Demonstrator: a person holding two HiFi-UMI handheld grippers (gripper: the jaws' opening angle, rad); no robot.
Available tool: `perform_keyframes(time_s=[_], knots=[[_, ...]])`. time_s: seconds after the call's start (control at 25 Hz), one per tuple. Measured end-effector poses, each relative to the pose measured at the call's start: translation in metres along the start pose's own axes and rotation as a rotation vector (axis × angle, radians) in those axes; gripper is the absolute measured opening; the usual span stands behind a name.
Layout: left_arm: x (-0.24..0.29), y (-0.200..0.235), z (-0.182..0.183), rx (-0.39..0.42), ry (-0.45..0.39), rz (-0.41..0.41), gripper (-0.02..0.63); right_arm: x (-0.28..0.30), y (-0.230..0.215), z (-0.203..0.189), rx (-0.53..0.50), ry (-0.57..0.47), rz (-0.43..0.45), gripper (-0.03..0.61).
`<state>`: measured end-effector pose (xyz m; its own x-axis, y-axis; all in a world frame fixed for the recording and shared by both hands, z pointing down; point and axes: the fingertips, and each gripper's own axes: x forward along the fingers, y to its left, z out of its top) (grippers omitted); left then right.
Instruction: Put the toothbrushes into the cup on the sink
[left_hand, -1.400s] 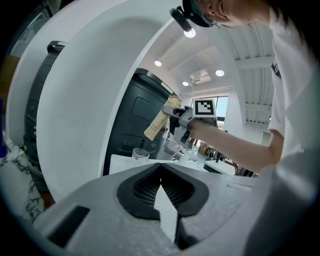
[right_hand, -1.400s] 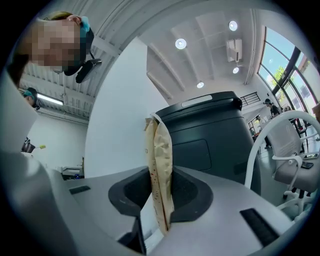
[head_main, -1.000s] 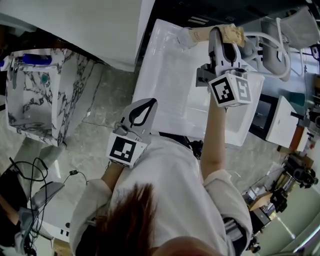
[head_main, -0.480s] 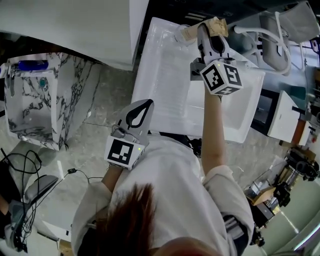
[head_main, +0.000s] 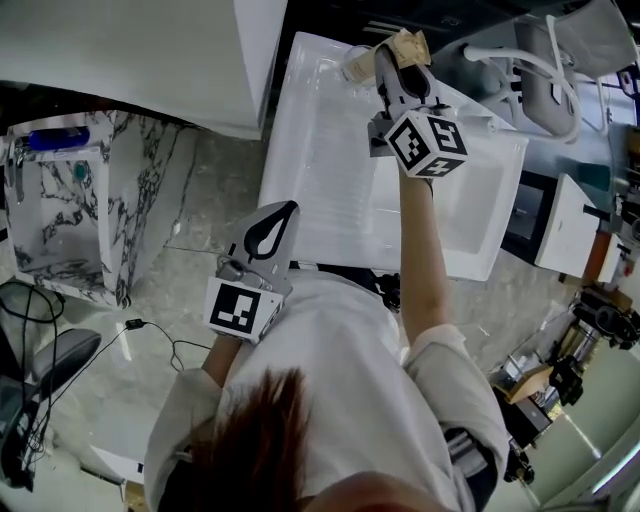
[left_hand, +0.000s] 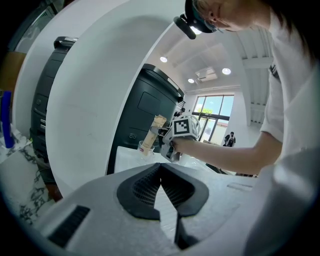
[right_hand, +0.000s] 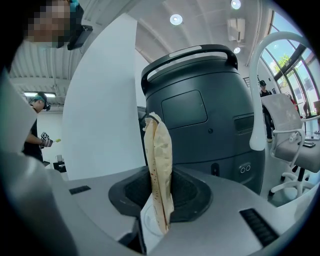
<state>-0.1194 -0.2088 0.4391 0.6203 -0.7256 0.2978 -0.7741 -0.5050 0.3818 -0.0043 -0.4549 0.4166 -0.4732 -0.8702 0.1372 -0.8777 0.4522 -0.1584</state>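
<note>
My right gripper (head_main: 396, 72) is shut on a toothbrush in a tan paper wrapper (head_main: 406, 46), raised over the far corner of the white sink (head_main: 320, 150). In the right gripper view the wrapper (right_hand: 159, 165) stands upright between the jaws. A clear cup (head_main: 357, 66) stands just left of it. In the left gripper view the wrapper's (left_hand: 153, 133) lower end reaches the cup (left_hand: 144, 148); I cannot tell if it is inside. My left gripper (head_main: 276, 215) hangs at the sink's near edge, shut and holding nothing (left_hand: 160, 169).
A white curved faucet (head_main: 540, 70) rises at the sink's right. A dark grey bin (right_hand: 200, 100) stands behind the sink, with a white chair (right_hand: 287, 130) beside it. A marble-patterned stand (head_main: 70, 200) is to the left, and cables (head_main: 60, 330) lie on the floor.
My right gripper has carried the wrapped toothbrush left and farther back, ending beside the cup. The left gripper has stayed near the sink's front edge.
</note>
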Motion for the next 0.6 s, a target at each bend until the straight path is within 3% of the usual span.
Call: perform_keyframes(time_s=[0.6], knots=[[-0.003,0.001,-0.004,-0.003,0.014,0.006,0.015,0.007,-0.007,-0.031,-0.005,0.062,-0.001,0.083]])
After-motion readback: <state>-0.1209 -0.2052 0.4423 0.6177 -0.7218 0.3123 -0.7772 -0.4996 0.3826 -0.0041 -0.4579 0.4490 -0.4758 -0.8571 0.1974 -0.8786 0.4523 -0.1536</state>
